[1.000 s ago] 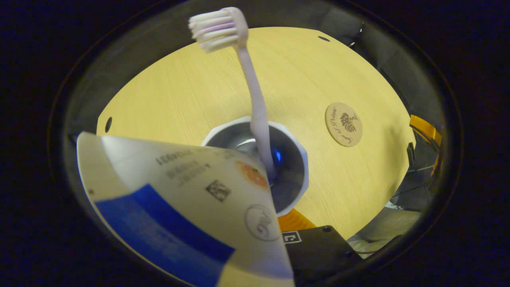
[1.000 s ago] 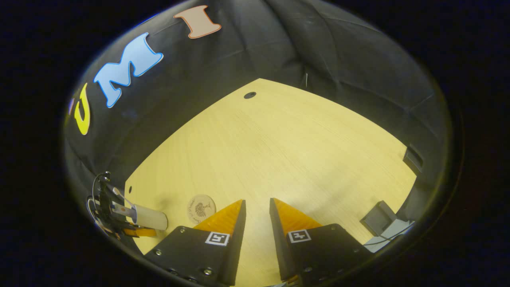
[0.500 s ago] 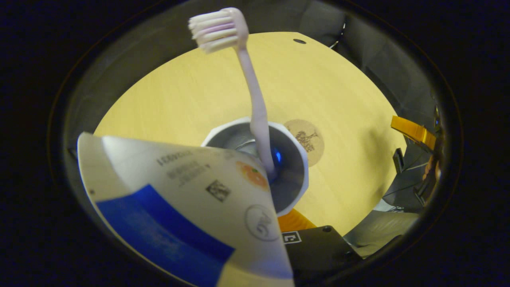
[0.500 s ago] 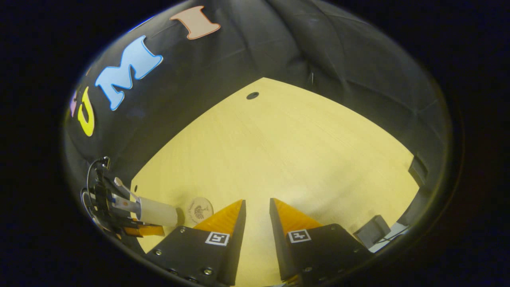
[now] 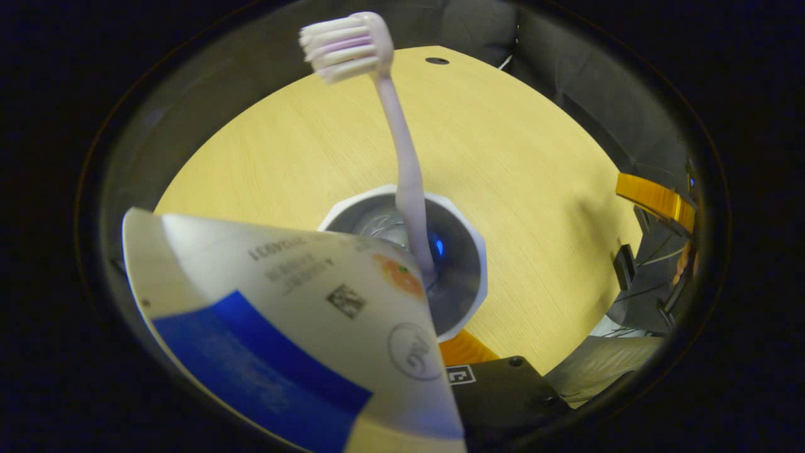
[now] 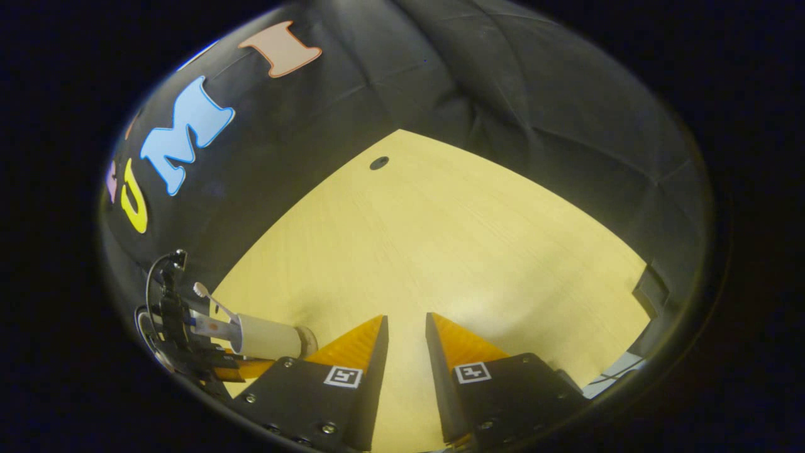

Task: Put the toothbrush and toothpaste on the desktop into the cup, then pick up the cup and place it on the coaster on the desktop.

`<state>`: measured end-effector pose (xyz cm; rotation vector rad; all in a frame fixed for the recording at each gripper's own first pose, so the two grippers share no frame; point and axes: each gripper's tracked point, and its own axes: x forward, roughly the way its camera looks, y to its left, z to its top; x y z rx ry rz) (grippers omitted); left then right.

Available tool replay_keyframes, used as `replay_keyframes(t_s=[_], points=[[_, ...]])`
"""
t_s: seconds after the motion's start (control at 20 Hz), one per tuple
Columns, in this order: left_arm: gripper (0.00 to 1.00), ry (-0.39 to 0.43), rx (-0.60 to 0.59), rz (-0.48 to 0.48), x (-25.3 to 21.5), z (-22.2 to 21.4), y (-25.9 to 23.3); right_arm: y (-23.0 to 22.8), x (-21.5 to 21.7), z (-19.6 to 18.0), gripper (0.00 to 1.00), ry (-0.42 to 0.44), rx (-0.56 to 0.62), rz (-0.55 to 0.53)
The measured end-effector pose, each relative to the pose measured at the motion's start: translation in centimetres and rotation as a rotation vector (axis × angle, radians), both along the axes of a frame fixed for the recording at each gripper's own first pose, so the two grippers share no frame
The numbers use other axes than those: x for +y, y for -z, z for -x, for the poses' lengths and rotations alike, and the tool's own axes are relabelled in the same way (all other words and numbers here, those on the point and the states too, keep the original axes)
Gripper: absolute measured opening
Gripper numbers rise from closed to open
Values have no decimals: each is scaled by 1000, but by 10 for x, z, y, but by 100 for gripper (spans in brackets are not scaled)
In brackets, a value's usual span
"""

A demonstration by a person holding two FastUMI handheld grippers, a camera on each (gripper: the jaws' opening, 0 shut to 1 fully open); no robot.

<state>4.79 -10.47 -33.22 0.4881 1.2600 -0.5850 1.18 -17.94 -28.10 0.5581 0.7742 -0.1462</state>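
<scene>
The white cup [image 5: 479,251] sits just below my camera in the left gripper view. In it stand the pale toothbrush [image 5: 405,170], head up, and the white-and-blue toothpaste tube [image 5: 283,314]. My left gripper [image 5: 409,343] is shut on the cup; one orange finger [image 5: 462,348] shows at the rim, and the tube hides the other. In the right gripper view the cup [image 6: 267,336] is at the lower left, its base over the coaster [image 6: 309,340], of which a sliver shows. I cannot tell whether they touch. My right gripper [image 6: 407,327] hovers shut over bare desktop, holding nothing.
The wooden desktop [image 6: 453,251] has a cable hole [image 6: 378,163] near its far corner. An orange finger of the right gripper [image 5: 654,198] shows at the right edge of the left gripper view. Black cloth walls surround the desk.
The left gripper has carried the cup toward the coaster, which has slid under the cup in the left gripper view. The right gripper has drifted slightly and stayed shut.
</scene>
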Motion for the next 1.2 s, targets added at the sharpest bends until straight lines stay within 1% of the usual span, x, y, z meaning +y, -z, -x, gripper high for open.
replay_keyframes(t_s=[0.1,0.2,0.3,0.35,0.4,0.5,0.6,0.65,0.7,0.75,0.8,0.9,0.95,1.0,1.05,1.1,1.2], points=[[30,-10,5,-15,3,4,9,1,-7,-2,39,-11,2,7],[30,-17,3,-25,3,-3,14,2,-10,-3,39,-25,6,7],[31,-12,-7,-49,3,-1,18,8,-3,-8,39,-43,15,9],[34,-21,-15,-63,0,1,12,10,-1,-9,39,-54,18,11],[46,-30,-27,-56,0,1,12,9,4,-10,39,-67,21,14],[70,-73,-37,-25,3,5,11,4,15,-15,39,-100,17,20],[73,-121,-57,14,10,11,4,-2,26,-16,39,-142,0,35],[77,-144,-87,38,16,11,-2,-6,33,-17,39,-168,-11,49],[73,-167,-127,69,23,10,-11,-11,41,-18,39,-195,-25,62],[73,-195,-174,96,31,8,-21,-18,51,-19,39,-223,-43,74],[70,-221,-219,132,38,11,-33,-24,61,-20,39,-250,-63,88],[76,-260,-308,222,52,16,-60,-43,80,-26,39,-301,-117,121],[82,-268,-361,265,56,19,-77,-53,90,-30,39,-324,-147,141],[76,-274,-426,298,60,19,-96,-65,100,-34,39,-344,-180,162],[82,-285,-498,324,60,19,-122,-78,108,-37,39,-359,-218,185],[76,-303,-568,354,63,18,-147,-93,116,-40,39,-371,-258,205],[76,-343,-700,413,73,16,-205,-127,134,-48,39,-380,-343,228]])
